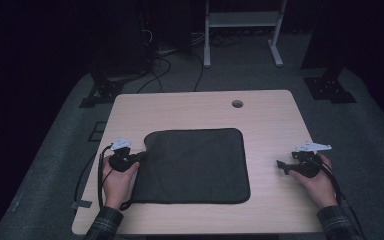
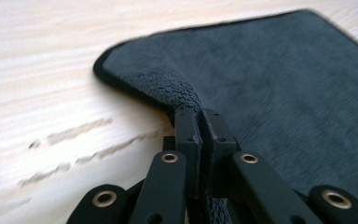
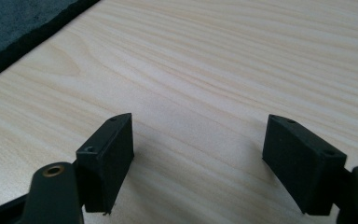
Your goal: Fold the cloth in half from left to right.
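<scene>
A dark grey towel [image 1: 195, 165] lies spread flat on the pale wooden table [image 1: 195, 107]. At its left edge my left gripper [image 1: 141, 156] is shut on the towel [image 2: 279, 84]; the pinched edge is lifted slightly off the wood and bunches up between the jaws [image 2: 200, 116]. On the right side of the table my right gripper [image 1: 281, 166] rests on bare wood, well clear of the towel's right edge. Its jaws stand wide open [image 3: 198, 140] with nothing between them, and a corner of the towel [image 3: 9, 23] shows at the upper left of the right gripper view.
A round cable hole [image 1: 237, 104] sits near the table's far edge. Beyond the table stand a white frame [image 1: 242, 30] and dark stands with cables on the floor. Bare wood lies between the towel and my right gripper.
</scene>
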Available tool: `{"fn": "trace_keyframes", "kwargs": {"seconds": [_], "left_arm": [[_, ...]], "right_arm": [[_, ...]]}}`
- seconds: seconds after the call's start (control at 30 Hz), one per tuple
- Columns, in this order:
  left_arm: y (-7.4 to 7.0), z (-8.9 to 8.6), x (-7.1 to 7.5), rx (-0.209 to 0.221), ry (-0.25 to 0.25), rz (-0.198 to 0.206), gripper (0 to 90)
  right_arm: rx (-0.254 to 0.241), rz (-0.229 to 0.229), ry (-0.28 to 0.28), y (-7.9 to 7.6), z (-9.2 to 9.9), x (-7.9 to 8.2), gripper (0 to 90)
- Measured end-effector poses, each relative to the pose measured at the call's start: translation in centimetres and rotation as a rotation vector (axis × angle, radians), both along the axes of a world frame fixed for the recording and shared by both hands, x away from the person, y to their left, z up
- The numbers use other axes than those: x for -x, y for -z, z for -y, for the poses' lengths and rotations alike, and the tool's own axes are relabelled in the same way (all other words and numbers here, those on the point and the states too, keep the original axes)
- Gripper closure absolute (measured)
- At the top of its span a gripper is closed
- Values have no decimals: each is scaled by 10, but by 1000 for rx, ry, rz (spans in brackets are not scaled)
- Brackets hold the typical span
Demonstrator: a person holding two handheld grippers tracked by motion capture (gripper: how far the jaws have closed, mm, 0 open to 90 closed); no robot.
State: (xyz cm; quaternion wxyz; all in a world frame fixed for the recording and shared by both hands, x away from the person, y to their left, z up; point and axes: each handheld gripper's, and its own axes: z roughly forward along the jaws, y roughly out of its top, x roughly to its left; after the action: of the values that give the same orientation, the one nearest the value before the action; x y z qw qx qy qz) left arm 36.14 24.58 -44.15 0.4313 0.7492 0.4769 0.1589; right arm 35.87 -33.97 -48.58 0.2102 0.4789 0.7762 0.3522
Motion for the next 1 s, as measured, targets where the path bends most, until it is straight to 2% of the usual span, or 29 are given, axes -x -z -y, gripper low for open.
{"fn": "trace_keyframes", "kwargs": {"seconds": [0.17,0.47,0.77,1.0], "left_arm": [[-6,8,-4,63,28,4,860],[-15,31,-11,129,102,21,859],[-21,57,-20,150,161,18,858],[-25,84,-26,145,217,14,860]], "right_arm": [[-1,-2,1,0,0,0,233],[-1,-2,2,0,0,0,232],[-2,-3,3,0,0,0,232],[-1,-2,3,0,0,0,232]]}}
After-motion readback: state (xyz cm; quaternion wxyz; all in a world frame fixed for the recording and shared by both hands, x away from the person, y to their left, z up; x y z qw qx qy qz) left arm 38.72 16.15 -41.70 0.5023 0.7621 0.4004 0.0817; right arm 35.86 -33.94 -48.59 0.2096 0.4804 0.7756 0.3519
